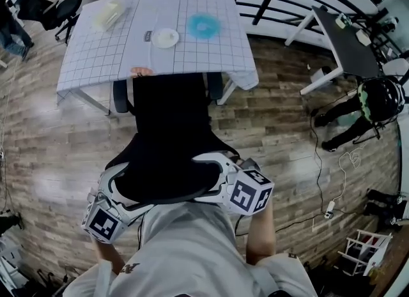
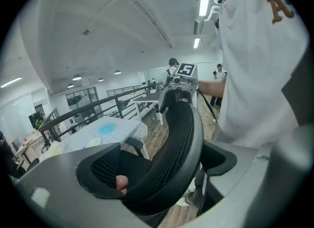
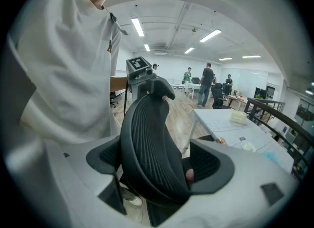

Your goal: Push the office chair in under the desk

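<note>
- A person closes the left gripper (image 2: 159, 168) and the right gripper (image 3: 159, 165) on the top rim of the backrest (image 3: 147, 143). One stands at each side, so a forward push should roll the office chair (image 1: 169, 129) straight, not slewed.
- Each gripper's jaws straddle the mesh with the rim filling the gap. They appear clamped on it, though how hard the pads bite is unclear.
- The chair faces the middle of the near edge of the desk (image 1: 96, 66). Its seat front sits at or just under the overhanging grid cloth, which hides how far in it reaches, while the backrest stands out over the wooden floor (image 1: 51, 155).
- The chair is black, with a curved, ribbed mesh back and dark armrests.
- Judged from this, the push is unfinished.
</note>
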A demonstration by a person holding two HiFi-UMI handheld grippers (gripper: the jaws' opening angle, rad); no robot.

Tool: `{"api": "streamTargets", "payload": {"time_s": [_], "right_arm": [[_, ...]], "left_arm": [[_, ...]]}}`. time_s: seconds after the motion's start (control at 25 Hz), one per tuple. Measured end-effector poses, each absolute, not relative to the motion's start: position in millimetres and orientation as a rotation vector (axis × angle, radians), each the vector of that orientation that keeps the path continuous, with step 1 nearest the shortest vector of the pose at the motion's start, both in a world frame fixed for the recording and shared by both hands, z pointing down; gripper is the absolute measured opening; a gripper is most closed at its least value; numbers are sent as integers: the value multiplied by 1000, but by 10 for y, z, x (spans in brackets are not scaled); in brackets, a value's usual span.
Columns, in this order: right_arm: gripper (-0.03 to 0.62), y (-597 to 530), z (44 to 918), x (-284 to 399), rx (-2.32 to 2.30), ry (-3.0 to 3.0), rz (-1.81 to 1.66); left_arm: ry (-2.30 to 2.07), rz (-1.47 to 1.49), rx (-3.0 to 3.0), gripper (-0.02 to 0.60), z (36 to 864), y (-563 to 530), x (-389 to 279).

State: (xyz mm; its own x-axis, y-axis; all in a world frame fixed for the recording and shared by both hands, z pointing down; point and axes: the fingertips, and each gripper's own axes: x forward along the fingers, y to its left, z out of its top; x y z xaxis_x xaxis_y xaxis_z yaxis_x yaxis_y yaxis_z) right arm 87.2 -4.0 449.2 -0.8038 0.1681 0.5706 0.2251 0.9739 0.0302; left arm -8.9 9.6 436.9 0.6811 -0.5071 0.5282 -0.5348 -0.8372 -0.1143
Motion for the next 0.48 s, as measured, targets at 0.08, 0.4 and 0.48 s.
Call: {"api": "streamTargets", "payload": {"time_s": [0.08,0.4,0.48], "right_arm": [[417,-58,4498,861,-278,-2525,-120],[423,-158,4484,802,-286,-2533,-90],[425,-179,4474,798,-281,-2535,-84]], "left_arm": [[-864,826,2854,491,4387,86,-77],[-840,795,2875,492,4356,-37,-130],[-834,792,2878,492,4347,-63,-135]]}}
